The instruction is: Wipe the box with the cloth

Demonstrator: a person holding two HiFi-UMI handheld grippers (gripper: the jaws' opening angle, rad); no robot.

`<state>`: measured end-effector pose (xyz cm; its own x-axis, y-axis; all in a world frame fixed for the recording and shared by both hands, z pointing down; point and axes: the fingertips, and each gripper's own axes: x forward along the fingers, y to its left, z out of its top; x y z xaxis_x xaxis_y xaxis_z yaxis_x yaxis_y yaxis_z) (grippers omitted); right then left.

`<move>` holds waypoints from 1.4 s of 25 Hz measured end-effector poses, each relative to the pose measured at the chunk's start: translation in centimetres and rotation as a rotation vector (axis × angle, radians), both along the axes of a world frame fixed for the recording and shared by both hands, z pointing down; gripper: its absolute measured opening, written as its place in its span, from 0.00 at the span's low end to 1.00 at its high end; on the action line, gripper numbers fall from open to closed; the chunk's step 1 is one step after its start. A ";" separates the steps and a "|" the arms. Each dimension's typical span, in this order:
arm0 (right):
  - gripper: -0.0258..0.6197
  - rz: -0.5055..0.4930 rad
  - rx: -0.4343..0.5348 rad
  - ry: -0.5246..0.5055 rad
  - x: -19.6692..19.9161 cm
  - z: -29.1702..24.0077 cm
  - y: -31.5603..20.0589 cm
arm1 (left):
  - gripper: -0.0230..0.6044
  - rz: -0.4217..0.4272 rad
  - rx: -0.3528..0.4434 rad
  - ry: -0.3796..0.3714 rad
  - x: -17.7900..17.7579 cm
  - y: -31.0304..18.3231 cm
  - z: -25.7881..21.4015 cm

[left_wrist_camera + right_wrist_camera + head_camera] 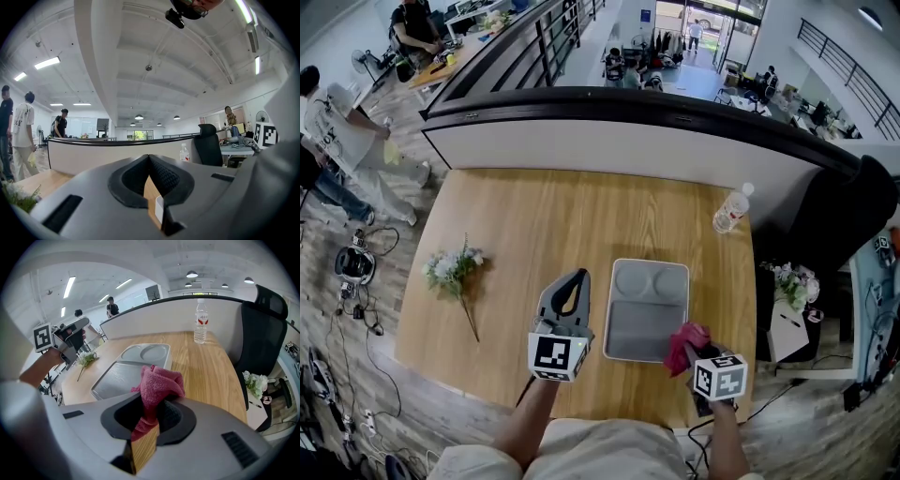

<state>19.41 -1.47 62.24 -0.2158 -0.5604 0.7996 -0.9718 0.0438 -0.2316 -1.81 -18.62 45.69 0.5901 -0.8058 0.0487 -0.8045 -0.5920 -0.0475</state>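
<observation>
Wooden counter [534, 225], curved edge, with an open office beyond the rail. Notes run left to right.

- Flower sprig [452, 270] lies on the counter's left part, well apart from the work. Ignore it.
- Left claw [573, 284]: jaws pressed together with nothing between them. It is raised off the counter just left of the box and tipped up toward the room.
- Box [648, 323]: shallow and grey, lying flat on the counter. It has two round recesses at the far end and one large compartment nearer the person. Nothing is in it.
- Cloth [686, 343]: pink and bunched. Right claw [692, 351] pinches it, with a tuft standing out past the tips. It hovers at the box's near right corner; I cannot tell whether it touches.
- Water bottle [732, 208] stands upright beyond the box's far right corner, clear of the wiping path.

Step in hand (judged): bring the cloth down onto the box; wiping is not yet under way.

To do it well:
- Lower until the tuft meets the large compartment, not the jaw tips.
- Stroke near to far, then work into the recesses.
- The box looks light and may slide, so rest the left claw against its left rim to steady it.
</observation>
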 end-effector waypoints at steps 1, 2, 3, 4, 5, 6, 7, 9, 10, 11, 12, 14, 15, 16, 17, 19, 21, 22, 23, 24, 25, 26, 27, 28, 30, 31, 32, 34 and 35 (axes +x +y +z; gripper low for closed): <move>0.17 0.010 0.005 -0.002 0.2 -0.2 0.0 | 0.06 0.001 0.000 0.000 0.0 0.0 0.0; 0.17 0.022 0.012 -0.006 0.4 -0.4 -0.1 | 0.06 0.001 -0.001 0.000 0.0 0.0 0.0; 0.17 0.037 0.021 -0.014 0.7 -0.7 -0.2 | 0.06 0.002 -0.001 0.000 0.0 0.0 -0.1; 0.17 0.053 0.032 -0.024 0.9 -1.0 -0.4 | 0.06 0.002 -0.001 0.000 0.0 0.0 -0.1; 0.17 0.067 0.045 -0.035 1.0 -1.2 -0.6 | 0.06 0.002 -0.002 0.000 0.0 0.0 -0.1; 0.17 0.079 0.058 -0.042 1.2 -1.5 -0.9 | 0.06 0.002 -0.002 0.000 0.0 0.0 0.0; 0.17 0.089 0.072 -0.045 1.5 -1.8 -1.1 | 0.06 0.003 -0.002 0.000 0.0 0.0 0.0; 0.17 0.110 0.104 -0.040 2.0 -2.4 -1.6 | 0.06 0.005 -0.001 0.000 0.1 0.0 -0.1; 0.17 0.120 0.124 -0.035 2.3 -2.8 -1.9 | 0.06 0.006 -0.001 0.000 0.1 0.0 -0.1; 0.17 0.127 0.147 -0.032 2.5 -3.2 -2.4 | 0.06 0.006 -0.001 -0.001 0.1 0.0 -0.2; 0.17 0.131 0.173 -0.033 2.7 -3.7 -2.8 | 0.06 0.005 0.000 -0.001 0.1 -0.1 -0.3; 0.17 0.141 0.227 -0.041 2.9 -4.8 -3.9 | 0.06 0.004 0.003 -0.003 0.0 -0.2 -0.4; 0.17 0.149 0.252 -0.045 3.0 -5.3 -4.4 | 0.06 0.004 0.006 -0.004 0.0 -0.2 -0.5; 0.17 0.157 0.276 -0.048 3.1 -5.8 -4.9 | 0.06 0.004 0.009 -0.005 0.0 -0.2 -0.6; 0.17 0.164 0.299 -0.052 3.2 -6.4 -5.4 | 0.06 0.005 0.011 -0.007 0.0 -0.2 -0.7; 0.17 0.170 0.346 -0.058 3.1 -7.5 -6.3 | 0.06 0.005 0.016 -0.011 0.0 -0.3 -0.9; 0.17 0.168 0.390 -0.059 3.0 -8.6 -7.2 | 0.06 0.000 0.022 -0.012 -0.1 -0.4 -1.1; 0.17 0.165 0.409 -0.059 2.9 -9.1 -7.6 | 0.06 -0.004 0.024 -0.014 -0.2 -0.4 -1.2; 0.17 0.162 0.428 -0.059 2.8 -9.6 -8.0 | 0.06 -0.007 0.025 -0.016 -0.4 -0.5 -1.2; 0.17 0.158 0.446 -0.057 2.7 -10.1 -8.3 | 0.06 -0.009 0.027 -0.019 -0.4 -0.5 -1.2; 0.17 0.152 0.466 -0.055 2.6 -10.6 -8.6 | 0.06 -0.011 0.029 -0.020 -0.5 -0.5 -1.3; 0.17 0.146 0.486 -0.052 2.5 -11.2 -8.9 | 0.06 -0.013 0.032 -0.020 -0.5 -0.5 -1.4; 0.17 0.141 0.505 -0.049 2.5 -11.8 -9.1 | 0.06 -0.014 0.034 -0.018 -0.5 -0.6 -1.5; 0.17 0.138 0.525 -0.044 2.5 -12.4 -9.4 | 0.06 -0.015 0.037 -0.015 -0.5 -0.6 -1.7; 0.17 0.137 0.562 -0.031 2.7 -13.5 -9.8 | 0.06 -0.015 0.045 -0.013 -0.4 -0.6 -2.0; 0.17 0.136 0.581 -0.024 2.7 -14.1 -10.1 | 0.06 -0.015 0.047 -0.013 -0.5 -0.5 -2.1; 0.17 0.133 0.601 -0.016 2.8 -14.7 -10.4 | 0.06 -0.015 0.047 -0.014 -0.5 -0.5 -2.1; 0.17 0.123 0.640 0.007 2.9 -15.9 -10.8 | 0.06 -0.018 0.049 -0.012 -0.6 -0.5 -2.2; 0.17 0.119 0.658 0.020 3.0 -16.4 -11.0 | 0.06 -0.018 0.051 -0.010 -0.6 -0.5 -2.3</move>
<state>22.37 -12.45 45.80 -0.1105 -0.9519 0.2859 -0.9827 0.0616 -0.1748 -2.44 -19.12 43.37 0.5749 -0.8181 0.0127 -0.8146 -0.5737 -0.0856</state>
